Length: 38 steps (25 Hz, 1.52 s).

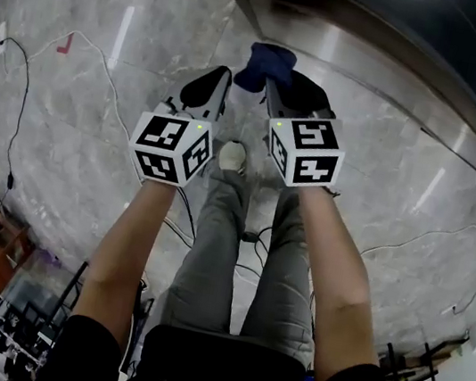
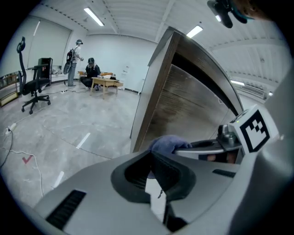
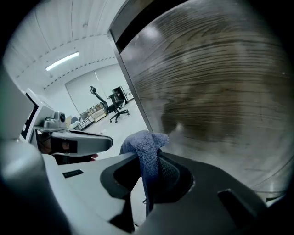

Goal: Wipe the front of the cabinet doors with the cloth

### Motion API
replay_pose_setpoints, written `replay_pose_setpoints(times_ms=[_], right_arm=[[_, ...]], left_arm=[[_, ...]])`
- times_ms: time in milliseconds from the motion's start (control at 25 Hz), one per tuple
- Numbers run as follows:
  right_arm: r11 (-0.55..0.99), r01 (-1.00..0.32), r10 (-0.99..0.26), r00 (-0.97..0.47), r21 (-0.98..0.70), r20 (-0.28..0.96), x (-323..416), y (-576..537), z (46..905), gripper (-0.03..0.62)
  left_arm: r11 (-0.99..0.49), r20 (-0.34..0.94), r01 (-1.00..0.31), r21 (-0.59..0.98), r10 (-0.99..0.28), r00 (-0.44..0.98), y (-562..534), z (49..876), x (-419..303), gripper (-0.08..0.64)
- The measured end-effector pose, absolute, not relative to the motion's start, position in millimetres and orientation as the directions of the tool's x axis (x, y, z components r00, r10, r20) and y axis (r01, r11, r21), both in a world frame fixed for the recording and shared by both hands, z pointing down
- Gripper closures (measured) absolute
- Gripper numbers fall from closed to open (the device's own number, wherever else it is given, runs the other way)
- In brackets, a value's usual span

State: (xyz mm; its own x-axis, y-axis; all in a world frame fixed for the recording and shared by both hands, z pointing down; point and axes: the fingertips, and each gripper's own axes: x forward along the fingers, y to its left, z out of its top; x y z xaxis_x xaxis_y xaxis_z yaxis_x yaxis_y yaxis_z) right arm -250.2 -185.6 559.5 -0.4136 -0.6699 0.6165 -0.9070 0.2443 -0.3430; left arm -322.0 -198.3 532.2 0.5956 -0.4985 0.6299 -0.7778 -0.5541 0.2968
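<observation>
Right gripper (image 3: 149, 161) is clamped on the blue cloth (image 3: 145, 143), which bunches up out of the jaws at lower centre of the right gripper view. The wood-grain cabinet door (image 3: 216, 82) fills the upper right of that view, close behind the cloth; can't tell if they touch. Left gripper (image 2: 154, 160) has its jaws closed together with nothing between them, just beside the right one. In the head view both grippers sit at upper centre over the grey marble floor (image 1: 72, 103), with the cabinet's dark edge along the top right. Cable (image 1: 19, 94) on the floor at left.
</observation>
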Motion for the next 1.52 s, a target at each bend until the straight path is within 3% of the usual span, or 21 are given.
replay_pose_setpoints(times_ms=[280,600,1520], right_arm=[[0.273,-0.913,-0.659,-0.406,-0.302,0.633,-262,-215,568,0.522],[0.217,-0.935,-0.675,-0.352,-0.282,0.648,-219,-208,573,0.522],[-0.117,-0.946,-0.731,-0.123,-0.301,0.671,-7,-101,575,0.522]], left_arm=[[-0.518,0.618,-0.783,0.344,-0.503,0.605,-211,532,-327,0.552],[-0.540,0.614,-0.765,0.351,-0.484,0.623,-215,534,-298,0.552],[-0.686,0.618,-0.607,0.401,-0.286,0.732,-136,534,-118,0.552]])
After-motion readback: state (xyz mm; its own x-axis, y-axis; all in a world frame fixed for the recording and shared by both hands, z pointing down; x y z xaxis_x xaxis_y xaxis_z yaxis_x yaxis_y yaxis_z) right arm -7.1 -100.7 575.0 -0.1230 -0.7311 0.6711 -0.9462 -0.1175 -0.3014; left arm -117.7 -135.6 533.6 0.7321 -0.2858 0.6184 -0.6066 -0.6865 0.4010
